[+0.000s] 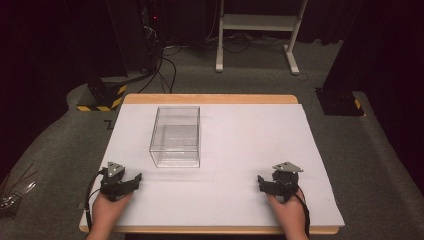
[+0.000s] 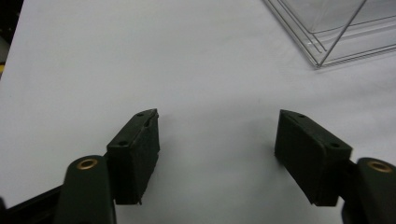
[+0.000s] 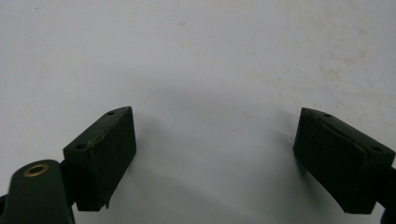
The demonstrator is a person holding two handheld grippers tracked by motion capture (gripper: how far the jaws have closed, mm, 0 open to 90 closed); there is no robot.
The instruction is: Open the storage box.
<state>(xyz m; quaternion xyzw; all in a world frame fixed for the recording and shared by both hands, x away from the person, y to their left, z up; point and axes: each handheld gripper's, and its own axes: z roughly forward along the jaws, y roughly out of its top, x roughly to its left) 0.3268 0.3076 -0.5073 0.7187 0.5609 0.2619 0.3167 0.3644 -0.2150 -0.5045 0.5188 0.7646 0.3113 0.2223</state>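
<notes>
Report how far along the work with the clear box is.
Done: nothing visible yet; the clear box stands empty and untouched on the white table. In hand: nothing. The left gripper and right gripper rest near the table's front edge, both with jaws open and nothing between them. Left: everything. The left gripper is nearer the box, whose corner shows in its view, so it would probably reach first.

place: lab or test room | shown by: dark curtained walls | grey carpet floor (image 1: 380,165) | black stands with yellow-black hazard-striped bases (image 1: 100,97) | cables (image 1: 165,70) trailing over floor | white metal frame legs (image 1: 257,30) at back | white-topped wooden table (image 1: 225,195) set as work surface
</notes>
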